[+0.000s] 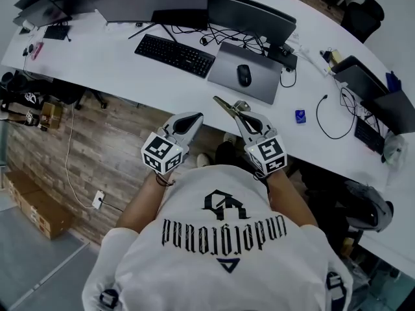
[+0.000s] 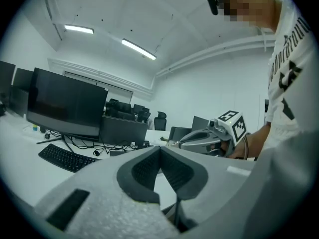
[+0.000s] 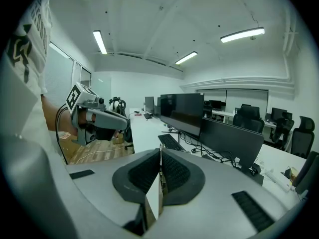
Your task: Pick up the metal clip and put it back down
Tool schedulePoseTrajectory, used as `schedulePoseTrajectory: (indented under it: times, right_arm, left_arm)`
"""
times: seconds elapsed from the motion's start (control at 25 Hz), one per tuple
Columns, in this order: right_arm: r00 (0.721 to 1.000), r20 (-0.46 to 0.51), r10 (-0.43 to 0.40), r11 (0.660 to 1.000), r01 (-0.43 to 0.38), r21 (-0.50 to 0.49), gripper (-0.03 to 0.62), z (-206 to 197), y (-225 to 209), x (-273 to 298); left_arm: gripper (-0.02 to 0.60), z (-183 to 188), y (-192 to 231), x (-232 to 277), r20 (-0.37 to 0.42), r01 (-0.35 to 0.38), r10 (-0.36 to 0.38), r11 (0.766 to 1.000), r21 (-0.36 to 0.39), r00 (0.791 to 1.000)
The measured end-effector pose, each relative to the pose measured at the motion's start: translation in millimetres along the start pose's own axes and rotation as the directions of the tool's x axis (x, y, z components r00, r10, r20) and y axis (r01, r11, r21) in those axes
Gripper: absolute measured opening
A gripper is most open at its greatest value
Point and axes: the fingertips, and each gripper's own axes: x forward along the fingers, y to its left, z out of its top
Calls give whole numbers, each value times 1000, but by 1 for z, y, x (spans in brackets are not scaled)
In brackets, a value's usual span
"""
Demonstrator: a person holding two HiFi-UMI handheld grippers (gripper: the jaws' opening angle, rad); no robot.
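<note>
A black mouse is being carried on a grey mat, which is being supported by a white desk. A black keyboard is being kept just left of the mat. Two dark monitors are being held up behind the mat. A small blue object and a looped black cable are being left to the right of the mat.

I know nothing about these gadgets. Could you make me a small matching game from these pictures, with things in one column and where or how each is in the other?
Things:
1. metal clip
2. left gripper
3. mouse
4. keyboard

Places or states:
A. on the grey mat
B. jaws together, nothing in them
C. pinched in the right gripper
D. on the white desk, left of the mat

Pairs: 1-C, 2-B, 3-A, 4-D
</note>
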Motion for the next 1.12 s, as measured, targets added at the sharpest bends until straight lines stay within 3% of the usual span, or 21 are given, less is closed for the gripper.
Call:
schedulePoseTrajectory:
  times: [0.6,1.12]
  right_arm:
    - [993,-76,90,996,-90,9,20,-30,-47,47]
    - [968,-163,192,981,-187,45,20,-84,-72,86]
  left_arm:
    - [12,-10,43,45,-31,-63,61,996,-56,998]
    - [12,-45,73,89,-117,-93,80,990,-109,990]
